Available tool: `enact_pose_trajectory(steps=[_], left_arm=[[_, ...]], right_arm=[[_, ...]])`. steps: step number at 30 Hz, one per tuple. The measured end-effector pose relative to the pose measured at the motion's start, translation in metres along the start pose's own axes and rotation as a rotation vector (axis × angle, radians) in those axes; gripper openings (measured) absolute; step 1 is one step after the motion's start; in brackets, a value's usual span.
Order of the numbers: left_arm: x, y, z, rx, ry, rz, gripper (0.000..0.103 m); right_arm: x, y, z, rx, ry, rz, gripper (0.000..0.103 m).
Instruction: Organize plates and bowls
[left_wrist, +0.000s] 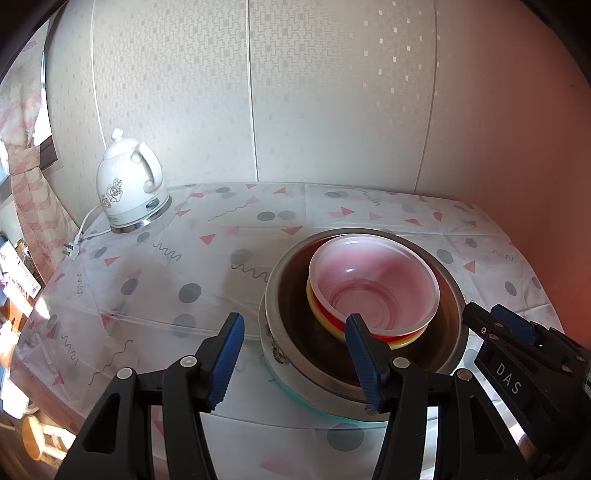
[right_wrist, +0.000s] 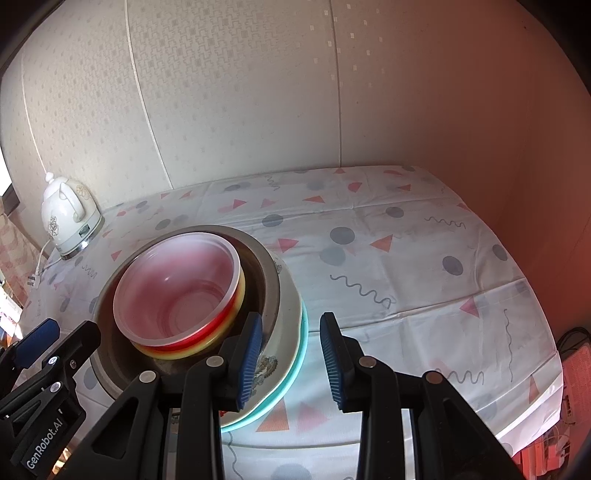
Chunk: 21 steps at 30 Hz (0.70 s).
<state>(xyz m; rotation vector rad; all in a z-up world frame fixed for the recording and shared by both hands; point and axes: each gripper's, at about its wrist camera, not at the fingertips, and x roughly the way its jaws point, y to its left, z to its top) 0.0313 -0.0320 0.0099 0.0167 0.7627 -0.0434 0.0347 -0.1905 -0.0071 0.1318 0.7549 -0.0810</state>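
A stack of dishes stands on the table: a translucent pink bowl (left_wrist: 373, 280) (right_wrist: 177, 291) nested in red and yellow bowls (left_wrist: 325, 314) (right_wrist: 236, 302), inside a metal bowl (left_wrist: 295, 295) (right_wrist: 266, 273), on a white patterned bowl (left_wrist: 273, 343) (right_wrist: 284, 325) and a teal plate (left_wrist: 306, 402) (right_wrist: 299, 354). My left gripper (left_wrist: 295, 354) is open and empty, its fingers straddling the stack's near left rim. My right gripper (right_wrist: 291, 358) is open and empty, straddling the stack's right rim; it also shows in the left wrist view (left_wrist: 517, 332).
A white electric kettle (left_wrist: 129, 184) (right_wrist: 68, 218) with its cord and plug stands at the table's back left. The patterned tablecloth (left_wrist: 166, 277) (right_wrist: 406, 258) covers the table. Walls rise behind and to the right. A wooden stool (left_wrist: 37, 439) is below left.
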Motion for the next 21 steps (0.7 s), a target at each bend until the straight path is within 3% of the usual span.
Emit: enact_pose_trajectory(steps=[12, 21], left_arm=[[0.0005, 0.0009, 0.0011, -0.006, 0.004, -0.005, 0.058], [-0.0033, 0.0018, 0.0032, -0.009, -0.042, -0.010, 0.058]], right_arm=[[0.0016, 0.0014, -0.0009, -0.005, 0.001, 0.000, 0.033], [0.0019, 0.0020, -0.0007, -0.010, 0.001, -0.001, 0.033]])
